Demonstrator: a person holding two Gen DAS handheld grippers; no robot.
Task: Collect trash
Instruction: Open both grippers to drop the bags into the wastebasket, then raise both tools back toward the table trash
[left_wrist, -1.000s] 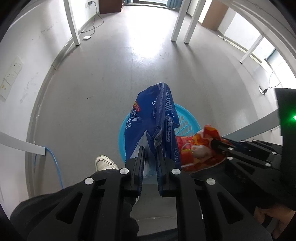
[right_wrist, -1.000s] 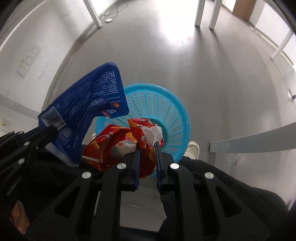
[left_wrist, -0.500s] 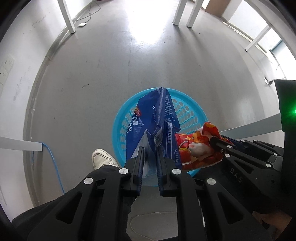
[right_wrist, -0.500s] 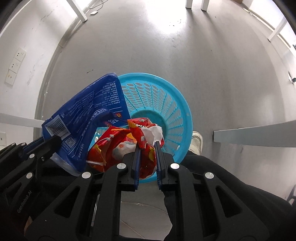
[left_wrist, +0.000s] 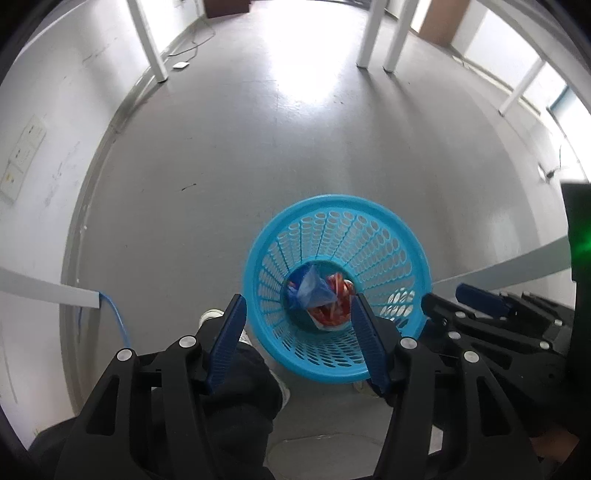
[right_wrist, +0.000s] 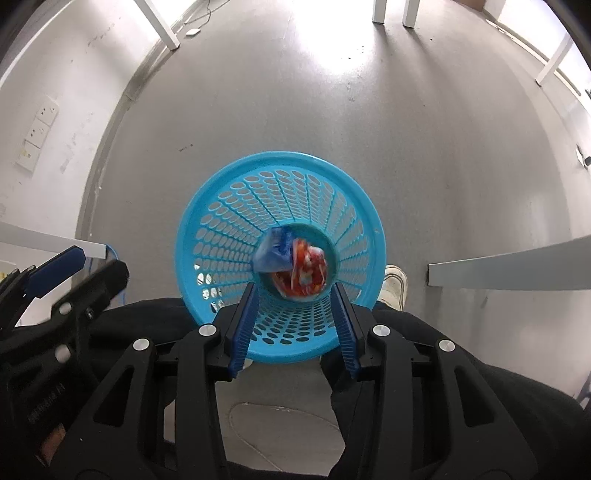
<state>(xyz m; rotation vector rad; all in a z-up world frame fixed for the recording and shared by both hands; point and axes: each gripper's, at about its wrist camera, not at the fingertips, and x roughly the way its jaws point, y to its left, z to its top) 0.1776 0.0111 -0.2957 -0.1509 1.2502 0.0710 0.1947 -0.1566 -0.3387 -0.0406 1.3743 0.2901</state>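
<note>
- Grey concrete floor (left_wrist: 229, 155), white wall w/ sockets on the left, white furniture legs (left_wrist: 373, 37) at the far end, bright glare from the windows.
- One blue plastic basket (left_wrist: 373, 236) w/ slotted walls stands on the floor, seen from above in both views.
- Left gripper (left_wrist: 297, 312): jaws spread wide apart, nothing between them, hanging above the basket's near rim. No contact w/ basket that I can see.
- Right gripper (right_wrist: 295, 297): jaws also wide apart, holding nothing, above the near rim of the basket (right_wrist: 280, 177).
- Trash: 2 pieces, both at the bottom of the basket. One blue wrapper (left_wrist: 310, 291) on the left, one red/orange wrapper (left_wrist: 336, 306) on the right, touching each other. Same pair in the right wrist view: blue wrapper (right_wrist: 275, 253), red/orange wrapper (right_wrist: 306, 273).
- Each gripper shows at the edge of the other's view, approx. side by side; right gripper (left_wrist: 476, 306) w/ a green light on the unit above it.
- 2 white shoes: one by the basket's left side (left_wrist: 210, 317), one by its right side (right_wrist: 395, 284). Dark trousers below the grippers.
- One blue cable (left_wrist: 118, 321) runs down near the wall, left.
</note>
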